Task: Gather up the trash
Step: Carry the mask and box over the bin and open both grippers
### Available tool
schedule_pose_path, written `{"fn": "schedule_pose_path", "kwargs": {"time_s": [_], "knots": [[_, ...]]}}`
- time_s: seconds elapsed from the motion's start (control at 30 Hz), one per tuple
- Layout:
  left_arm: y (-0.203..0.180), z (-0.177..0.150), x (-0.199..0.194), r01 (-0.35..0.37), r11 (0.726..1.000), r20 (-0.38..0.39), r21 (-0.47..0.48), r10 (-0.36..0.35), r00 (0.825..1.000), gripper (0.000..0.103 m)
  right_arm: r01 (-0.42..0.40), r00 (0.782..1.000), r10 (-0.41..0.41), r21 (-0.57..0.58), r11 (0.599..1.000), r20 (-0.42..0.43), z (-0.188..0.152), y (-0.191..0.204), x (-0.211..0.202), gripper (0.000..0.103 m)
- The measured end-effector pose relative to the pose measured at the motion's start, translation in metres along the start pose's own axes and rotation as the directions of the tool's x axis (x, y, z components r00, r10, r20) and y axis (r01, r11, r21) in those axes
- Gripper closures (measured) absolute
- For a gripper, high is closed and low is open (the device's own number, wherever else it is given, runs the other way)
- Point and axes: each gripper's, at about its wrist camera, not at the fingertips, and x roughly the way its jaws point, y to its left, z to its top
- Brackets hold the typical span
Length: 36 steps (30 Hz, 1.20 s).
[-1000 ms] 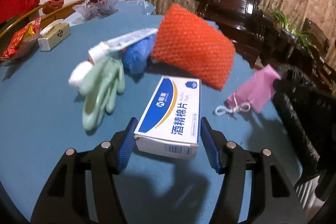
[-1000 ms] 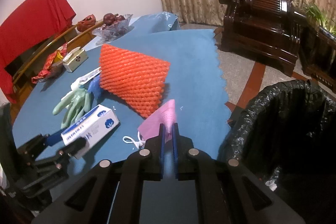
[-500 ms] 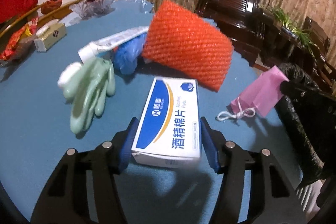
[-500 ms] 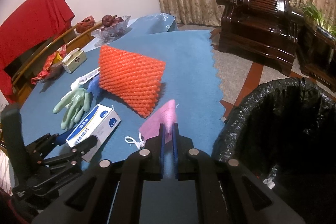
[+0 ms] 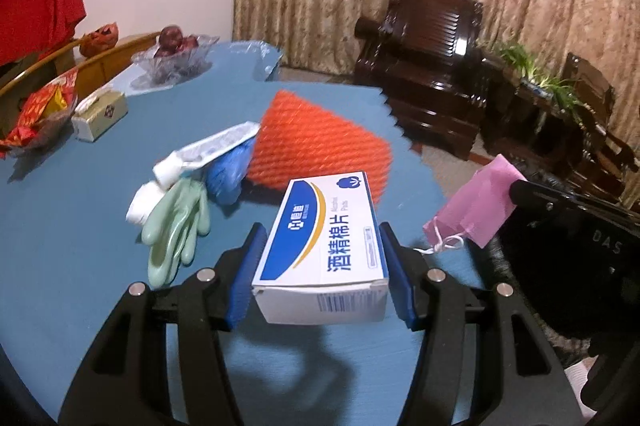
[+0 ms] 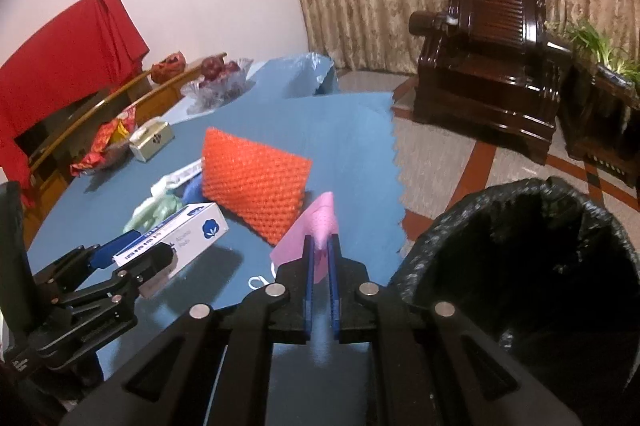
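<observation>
Left tool (image 5: 322, 258): I have it clamped on the box (image 5: 326, 242), blue pads pressing both long sides. Its jaws closed a little further just now, with the box between them.
Box: white and blue, held clear of the desk (image 5: 80, 226), its shadow on the blue cloth below. In the right wrist view the box (image 6: 176, 238) sticks out ahead of my left tool (image 6: 136, 258).
Right tool (image 6: 320, 262): pinched tight on the pink bag (image 6: 316, 230), jaws almost together.
Pink bag: it hangs from the right tool just beside the desk's edge; in the left wrist view the bag (image 5: 476, 202) is lifted, its white string (image 5: 444, 244) dangling.
Bin (image 6: 532, 258): black-lined, on the floor at my right, just beside the desk.
On the desk: orange net (image 5: 320, 150), green glove (image 5: 176, 226), white tube (image 5: 208, 150), blue wad (image 5: 228, 174), all close together beyond the box.
Far side: small carton (image 5: 100, 110), red packet (image 5: 40, 110), glass fruit bowl (image 5: 176, 58).
</observation>
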Motion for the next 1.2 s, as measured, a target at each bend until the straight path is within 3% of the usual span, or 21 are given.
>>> {"fn": "schedule_pose_path", "kwargs": {"time_s": [0.5,0.87,1.2], "knots": [[-0.082,0.013,-0.010,0.138,0.985,0.041,0.106,-0.143,0.989,0.048,0.134,0.988,-0.136,0.043,0.990,0.072,0.001,-0.060,-0.073,0.096],[-0.162,0.004,-0.002,0.272,0.939,0.009,0.210,-0.280,0.960,0.048,0.267,0.959,-0.276,0.133,0.954,0.055,-0.024,-0.124,-0.110,0.096],[-0.209,-0.010,0.021,0.335,0.907,-0.048,0.255,-0.334,0.941,0.048,0.353,0.933,-0.359,0.196,0.915,-0.007,-0.059,-0.164,-0.121,0.096]]}}
